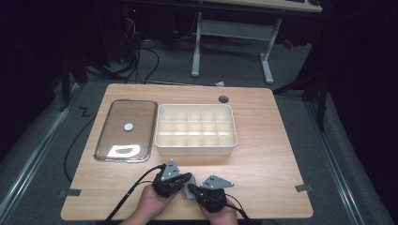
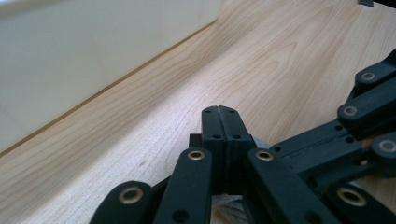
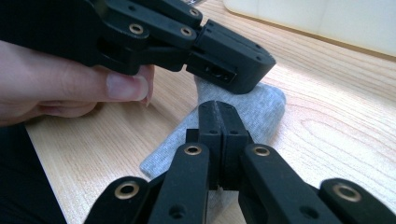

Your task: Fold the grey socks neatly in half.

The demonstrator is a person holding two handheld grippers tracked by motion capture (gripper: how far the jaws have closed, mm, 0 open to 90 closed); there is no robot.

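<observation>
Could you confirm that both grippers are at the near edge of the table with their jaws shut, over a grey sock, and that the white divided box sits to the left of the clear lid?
Not quite: in the high view the white divided box sits to the right of the clear lid. The rest holds: the left gripper and right gripper are at the near edge of the table, jaws shut, over the grey sock.
</observation>
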